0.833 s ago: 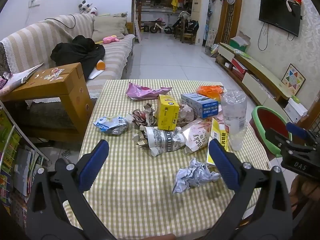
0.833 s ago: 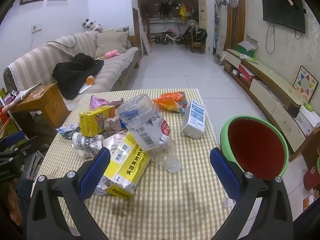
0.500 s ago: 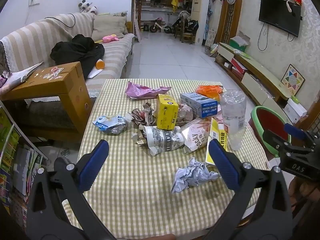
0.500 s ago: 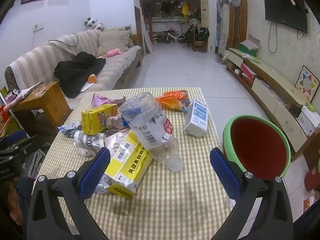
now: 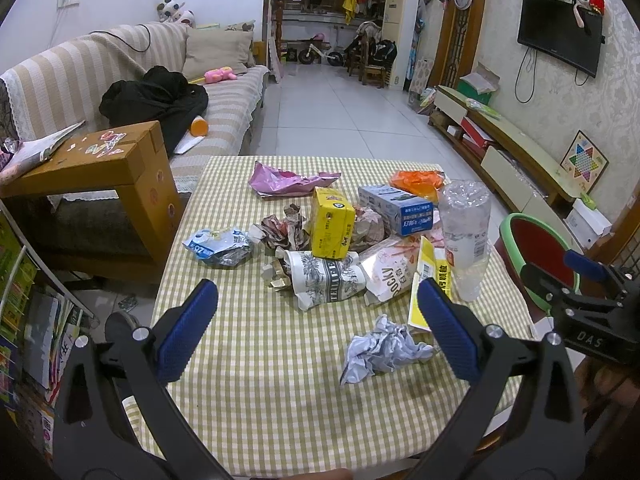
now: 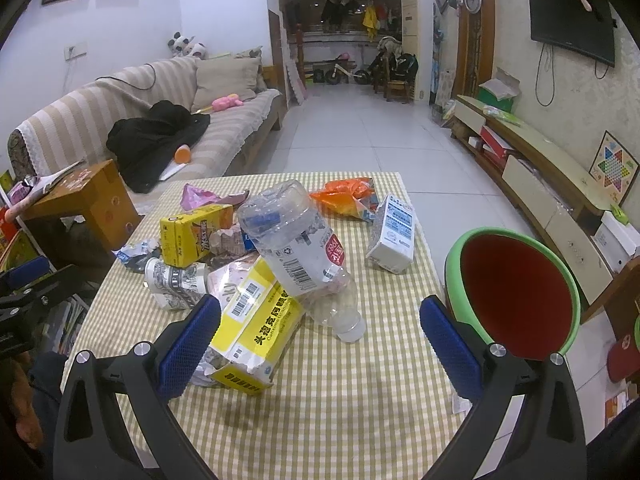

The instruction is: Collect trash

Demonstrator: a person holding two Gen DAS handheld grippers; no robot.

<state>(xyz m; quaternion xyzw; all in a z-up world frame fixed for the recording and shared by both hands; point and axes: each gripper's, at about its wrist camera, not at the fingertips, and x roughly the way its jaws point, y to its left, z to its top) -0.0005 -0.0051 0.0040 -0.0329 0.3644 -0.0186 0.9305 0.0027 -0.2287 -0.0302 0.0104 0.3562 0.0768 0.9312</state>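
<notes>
Both claws wide open and empty, left claw (image 5: 316,320) over near table (image 5: 280,420) edge, right claw (image 6: 320,330) beside it; crumpled paper ball (image 5: 380,352) lies near-right, light, soft, squashes easily, so pinch its middle.

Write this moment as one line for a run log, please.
left gripper: open, empty | right gripper: open, empty | trash: all on table | crumpled paper nearest left | bin: beside table
</notes>
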